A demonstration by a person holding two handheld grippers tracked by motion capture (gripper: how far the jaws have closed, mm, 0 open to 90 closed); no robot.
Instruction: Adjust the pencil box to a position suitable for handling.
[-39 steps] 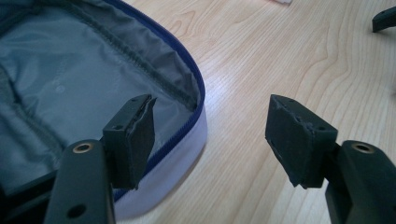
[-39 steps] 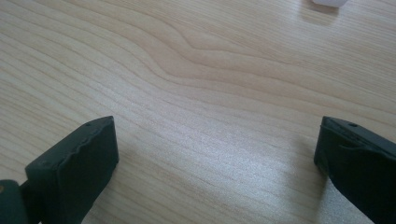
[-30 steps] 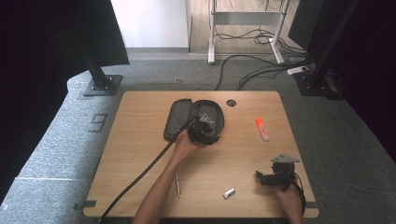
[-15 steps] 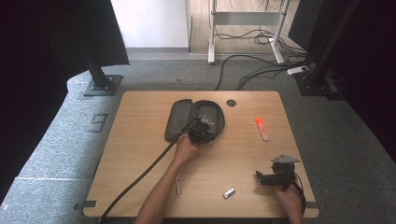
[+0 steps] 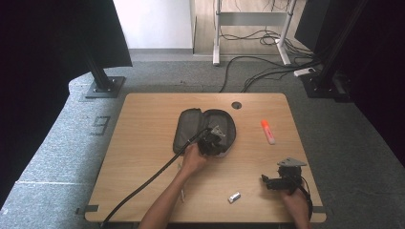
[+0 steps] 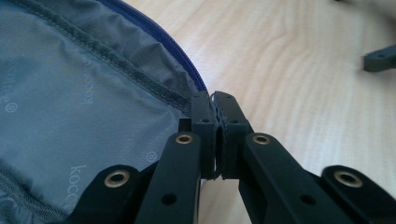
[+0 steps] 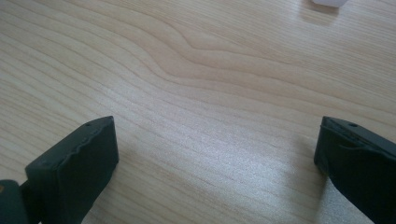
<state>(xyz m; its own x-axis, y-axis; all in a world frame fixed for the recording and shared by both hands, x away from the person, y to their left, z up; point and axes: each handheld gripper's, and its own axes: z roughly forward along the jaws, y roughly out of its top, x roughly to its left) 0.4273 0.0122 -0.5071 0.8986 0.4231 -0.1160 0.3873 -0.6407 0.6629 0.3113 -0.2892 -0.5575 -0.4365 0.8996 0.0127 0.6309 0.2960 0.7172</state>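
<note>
My left gripper has just clamped shut on the near rim of the open pencil case; the case stretches up and leftward from it across the table. My right gripper rests well apart, jaws wide and empty, so the left does the next pull.

A rectangular light wooden table is being supported on speckled grey carpet. Black curtains are being hung at both sides. A white wall is being lit brightly behind, where tangled black cables are being trailed beneath a white metal desk frame.
</note>
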